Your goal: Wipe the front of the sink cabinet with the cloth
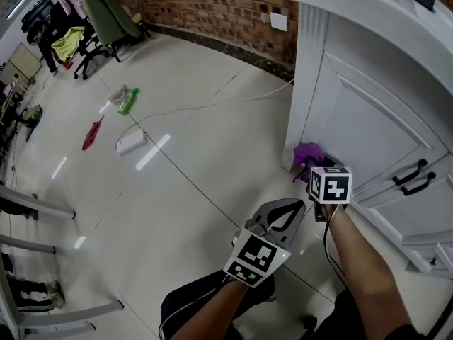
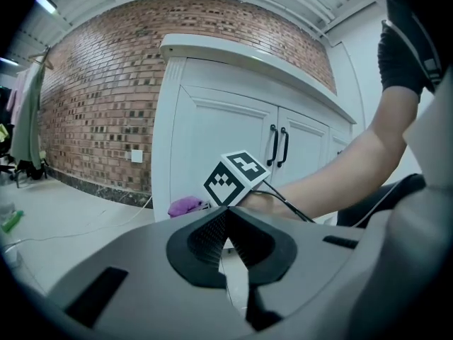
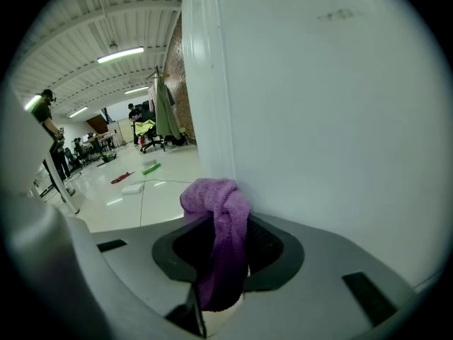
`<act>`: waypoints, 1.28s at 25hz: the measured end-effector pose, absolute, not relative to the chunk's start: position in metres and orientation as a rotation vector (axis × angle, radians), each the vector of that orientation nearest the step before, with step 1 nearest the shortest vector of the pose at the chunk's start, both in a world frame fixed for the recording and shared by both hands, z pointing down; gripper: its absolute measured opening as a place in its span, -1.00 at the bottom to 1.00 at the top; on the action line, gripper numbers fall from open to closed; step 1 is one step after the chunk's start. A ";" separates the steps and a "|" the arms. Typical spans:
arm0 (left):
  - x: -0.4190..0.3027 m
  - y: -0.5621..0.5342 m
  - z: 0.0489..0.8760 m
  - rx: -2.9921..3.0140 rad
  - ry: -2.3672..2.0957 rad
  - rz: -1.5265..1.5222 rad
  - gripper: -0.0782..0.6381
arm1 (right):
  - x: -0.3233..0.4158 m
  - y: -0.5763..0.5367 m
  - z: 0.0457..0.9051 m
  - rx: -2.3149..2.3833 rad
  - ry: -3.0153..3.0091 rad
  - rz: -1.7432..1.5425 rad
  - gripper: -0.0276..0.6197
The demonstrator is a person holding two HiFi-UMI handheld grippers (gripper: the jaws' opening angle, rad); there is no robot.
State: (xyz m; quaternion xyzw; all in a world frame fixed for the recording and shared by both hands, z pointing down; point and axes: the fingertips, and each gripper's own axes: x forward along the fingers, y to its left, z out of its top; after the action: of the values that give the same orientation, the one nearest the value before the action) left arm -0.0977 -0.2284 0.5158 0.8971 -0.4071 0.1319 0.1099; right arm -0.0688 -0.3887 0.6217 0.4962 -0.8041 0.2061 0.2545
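A purple cloth (image 3: 219, 225) is pinched in my right gripper (image 3: 225, 250), bunched against the white cabinet front (image 3: 325, 133) low down by its left corner post. From the head view the cloth (image 1: 308, 153) shows at the foot of the cabinet (image 1: 368, 126), just ahead of my right gripper (image 1: 316, 183). My left gripper (image 1: 283, 214) hangs lower and to the left over the floor, jaws shut with nothing between them. The left gripper view shows its jaws (image 2: 225, 234) meeting, and beyond them the cloth (image 2: 185, 205) and the cabinet doors (image 2: 233, 147).
Black door handles (image 1: 415, 177) sit to the right on the cabinet. A white cable (image 1: 205, 105) and power strip (image 1: 130, 142) lie on the glossy floor, with a red rag (image 1: 92, 133) and a green bottle (image 1: 128, 100) further left. A brick wall (image 1: 212, 6) stands behind.
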 end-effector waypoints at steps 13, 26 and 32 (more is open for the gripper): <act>-0.061 -0.223 0.508 2.672 -1.149 0.393 -0.77 | 0.005 -0.356 0.610 1.446 -2.109 0.566 -0.57; -0.025 -0.212 0.489 2.725 -1.098 0.365 -0.77 | 0.068 -0.317 0.602 1.570 -2.034 0.551 -0.57; -0.001 -0.198 0.489 2.754 -1.049 0.374 -0.77 | 0.101 -0.296 0.601 1.601 -2.012 0.517 -0.57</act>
State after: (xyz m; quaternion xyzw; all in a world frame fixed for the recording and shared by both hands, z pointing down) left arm -0.0015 -0.1977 0.4892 0.9236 -0.3519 0.1254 0.0855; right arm 0.1014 -0.2958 0.6013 0.5901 -0.7414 0.1905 0.2565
